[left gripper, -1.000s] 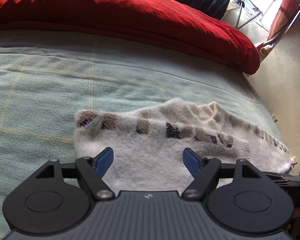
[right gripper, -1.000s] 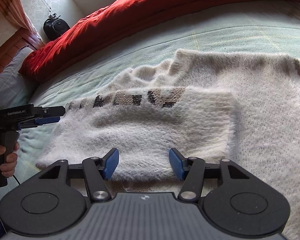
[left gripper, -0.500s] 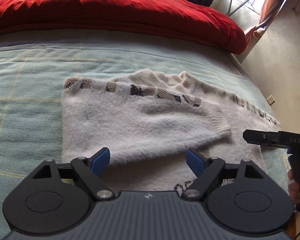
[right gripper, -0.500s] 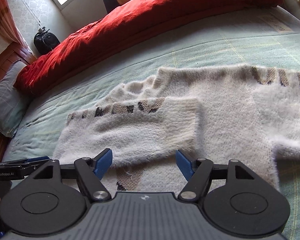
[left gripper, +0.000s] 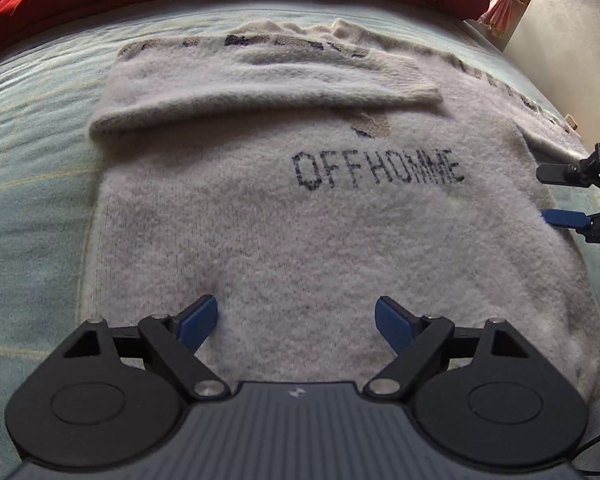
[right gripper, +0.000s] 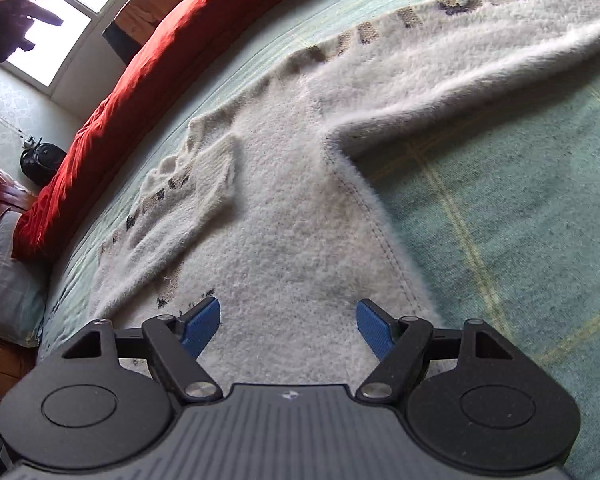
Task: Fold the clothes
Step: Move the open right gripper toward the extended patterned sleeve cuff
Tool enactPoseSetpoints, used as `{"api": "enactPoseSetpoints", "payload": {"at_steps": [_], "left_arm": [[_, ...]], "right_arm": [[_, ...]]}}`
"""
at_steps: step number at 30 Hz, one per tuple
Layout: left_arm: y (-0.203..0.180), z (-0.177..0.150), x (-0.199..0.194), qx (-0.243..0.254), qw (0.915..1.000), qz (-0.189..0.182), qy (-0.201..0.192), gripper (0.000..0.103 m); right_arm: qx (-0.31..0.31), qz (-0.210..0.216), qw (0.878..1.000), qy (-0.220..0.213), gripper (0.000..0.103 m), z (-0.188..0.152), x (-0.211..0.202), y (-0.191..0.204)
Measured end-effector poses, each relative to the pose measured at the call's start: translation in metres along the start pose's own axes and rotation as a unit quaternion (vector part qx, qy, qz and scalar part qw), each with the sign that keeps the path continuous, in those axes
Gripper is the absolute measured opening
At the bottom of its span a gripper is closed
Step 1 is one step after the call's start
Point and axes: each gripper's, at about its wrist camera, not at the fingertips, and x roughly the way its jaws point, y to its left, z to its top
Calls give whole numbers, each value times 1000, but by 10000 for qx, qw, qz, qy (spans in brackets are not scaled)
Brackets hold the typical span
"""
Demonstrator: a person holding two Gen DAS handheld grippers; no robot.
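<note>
A fluffy white sweater [left gripper: 300,216] is lying flat on the green bed cover [left gripper: 28,184]. One sleeve [left gripper: 260,92] is already lying folded across the chest, just above the dark letters [left gripper: 376,170]. The other sleeve [right gripper: 472,76] is sticking straight out to the side over the bed cover, not folded yet.

The left gripper [left gripper: 296,320] is hanging over the lower part of the sweater. Its jaws are standing wide and have just been opening, with nothing between them. The right gripper [right gripper: 288,318] is hanging near the sweater's side edge, below the armpit of the sleeve that sticks out. Its jaws have just been opening too, and they are standing wide and holding nothing.

It looks like the straight sleeve is the next part to fold in.

Things could go wrong here. The wool is thick and fuzzy, so the jaws might pinch only fluff and slip off. They might also pinch the bed cover under the sleeve and drag it along. If the sleeve gets pulled too hard, the whole sweater might slide and the first fold might come undone.
</note>
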Motion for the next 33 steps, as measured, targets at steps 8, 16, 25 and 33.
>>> {"api": "enactPoseSetpoints", "payload": {"at_steps": [8,16,25,33], "left_arm": [[-6,-38,-37,-370,9990,88,-252,93],[-8,-27,-75,-374,9953,384,-805,93],[-12,-26,-53,-29,9949,513,-866,93],[-14,-35,-19,-244,9979,305,-526,93]], "right_arm": [[80,-98,9998,-180,79,-34,-34,-15],[-2052,-727,9755,-335,84,-59,-19,76],[-3267,-1483,9334,-111,87,-94,37,103],[-3212,-1504,9348,-161,103,-118,30,83]]}}
